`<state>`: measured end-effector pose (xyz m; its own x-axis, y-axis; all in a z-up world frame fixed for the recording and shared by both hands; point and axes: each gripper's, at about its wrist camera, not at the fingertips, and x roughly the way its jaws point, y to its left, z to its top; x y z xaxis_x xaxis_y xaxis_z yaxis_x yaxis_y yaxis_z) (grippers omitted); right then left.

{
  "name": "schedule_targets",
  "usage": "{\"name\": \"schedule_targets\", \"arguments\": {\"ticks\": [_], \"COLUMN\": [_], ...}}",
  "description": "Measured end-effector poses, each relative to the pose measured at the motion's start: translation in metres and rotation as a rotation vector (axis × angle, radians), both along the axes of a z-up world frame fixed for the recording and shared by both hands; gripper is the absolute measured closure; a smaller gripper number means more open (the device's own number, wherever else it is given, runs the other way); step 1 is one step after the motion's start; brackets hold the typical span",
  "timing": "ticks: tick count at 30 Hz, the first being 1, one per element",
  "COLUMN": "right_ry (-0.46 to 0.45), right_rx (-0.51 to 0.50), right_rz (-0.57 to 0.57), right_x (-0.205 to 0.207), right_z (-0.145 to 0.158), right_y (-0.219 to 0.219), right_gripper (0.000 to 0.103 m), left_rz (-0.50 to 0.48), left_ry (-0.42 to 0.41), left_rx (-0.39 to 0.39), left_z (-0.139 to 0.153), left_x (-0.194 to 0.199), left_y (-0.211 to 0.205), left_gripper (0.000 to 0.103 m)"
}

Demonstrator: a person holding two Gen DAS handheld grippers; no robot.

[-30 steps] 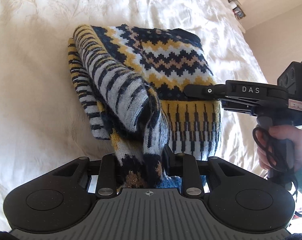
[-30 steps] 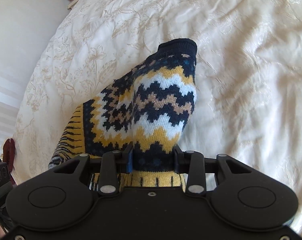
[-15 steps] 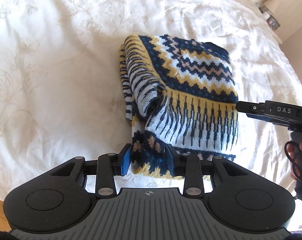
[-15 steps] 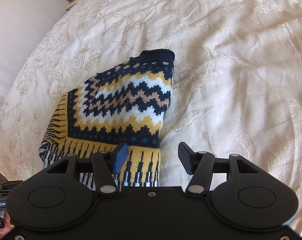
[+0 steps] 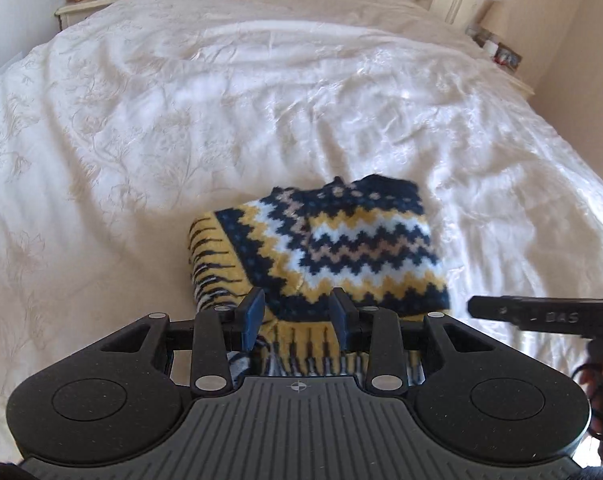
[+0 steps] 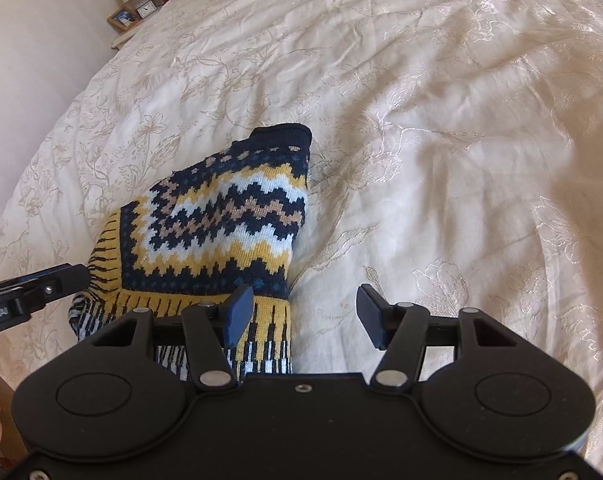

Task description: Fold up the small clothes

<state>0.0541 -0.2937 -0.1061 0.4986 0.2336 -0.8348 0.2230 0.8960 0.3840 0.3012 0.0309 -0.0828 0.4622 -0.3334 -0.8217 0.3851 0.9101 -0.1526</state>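
Knit sweater (image 5: 333, 256) now lies folded w/ nothing gripping it, a compact zigzag-banded block on the cream bedspread (image 5: 181, 120), near the edge closest to you. Half a sec ago your left gripper (image 5: 297, 316) was pinching the sweater's near hem; now its fingers are spread w/ a clear gap, nothing caught between them, tips hovering just over the striped near edge. Your right gripper (image 6: 301, 314) had let go already; its fingers are spread wide too: blue pad (image 6: 237, 312) sits above the sweater's right near corner, the other finger over bare bedspread just beside the sweater.

So both grips are off & the garment holds its shape w/o help. Seen from the right wrist, the dark collar end points away from you, yellow-striped hem toward you, side edges roughly lined up. The striped layer at the sweater's left edge looks a bit bunched, though blur there stops you being sure.

Judgement: this fold looks basically finished. What's left is prob a quick pat or edge tidy on that left side, then pull both grippers back from the sweater.
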Motion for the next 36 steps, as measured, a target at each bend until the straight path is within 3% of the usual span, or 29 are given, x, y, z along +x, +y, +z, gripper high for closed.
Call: {"name": "schedule_targets", "arguments": {"ticks": [5,11,16,20,23,28,33,36], "right_ry": [-0.015,-0.003,0.099,0.149,0.126,0.002,0.132,0.155], "right_rx": [-0.020,-0.057,-0.119,-0.111,-0.113,-0.089,-0.098,-0.138], "right_rz": [-0.023,0.015,0.034,0.009,0.013,-0.029,-0.046,-0.003], "right_x": [0.016,0.051,0.083,0.095,0.092,0.080,0.111,0.122], "right_z": [0.002,-0.009,-0.041,-0.056,-0.047,-0.023,-0.047,-0.057], "right_y": [-0.001,0.013,0.025,0.023,0.022,0.018,0.019,0.024], "right_gripper": [0.037,0.036,0.035,0.030,0.030,0.027,0.027,0.026], "left_rz": [0.052,0.014,0.011,0.008,0.009,0.010,0.005,0.007], "left_ry": [0.128,0.118,0.131,0.139,0.144,0.135,0.137,0.143], "left_rx": [0.078,0.092,0.093,0.091,0.092,0.094,0.097,0.093], "left_z": [-0.036,-0.038,-0.041,-0.043,-0.043,-0.044,-0.044,-0.045], "left_x": [0.014,0.011,0.014,0.017,0.018,0.015,0.016,0.018], "left_y": [0.023,0.024,0.023,0.022,0.022,0.020,0.020,0.021], "left_gripper": [0.068,0.068,0.067,0.066,0.066,0.066,0.065,0.064]}}
